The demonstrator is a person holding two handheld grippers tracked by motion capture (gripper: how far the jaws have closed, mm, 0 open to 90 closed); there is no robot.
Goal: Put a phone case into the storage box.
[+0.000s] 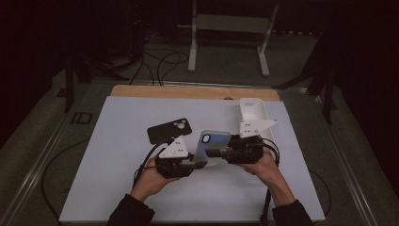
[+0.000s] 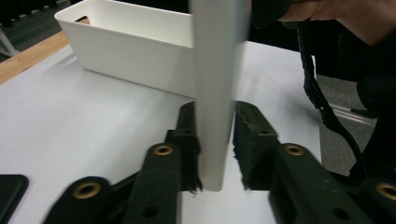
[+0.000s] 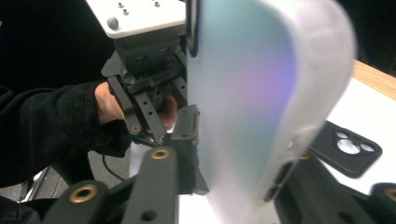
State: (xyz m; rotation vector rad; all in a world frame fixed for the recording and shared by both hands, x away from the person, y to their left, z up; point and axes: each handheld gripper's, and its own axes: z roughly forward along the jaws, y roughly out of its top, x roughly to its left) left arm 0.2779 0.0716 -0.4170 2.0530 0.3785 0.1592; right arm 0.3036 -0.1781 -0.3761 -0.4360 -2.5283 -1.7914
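Both your grippers hold the iridescent phone case [image 1: 212,143] upright above the surface's [image 1: 117,155] middle: left gripper [image 1: 195,162] fingers and right gripper [image 1: 222,153] fingers clamp it.

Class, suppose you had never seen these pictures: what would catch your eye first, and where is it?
First, the iridescent phone case, held up above the middle of the white table between the left gripper and the right gripper. Next, the black phone case lying flat to its left, and the white bin at the far right.

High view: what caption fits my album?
Two hand-held grippers lift an iridescent phone case above a white table.
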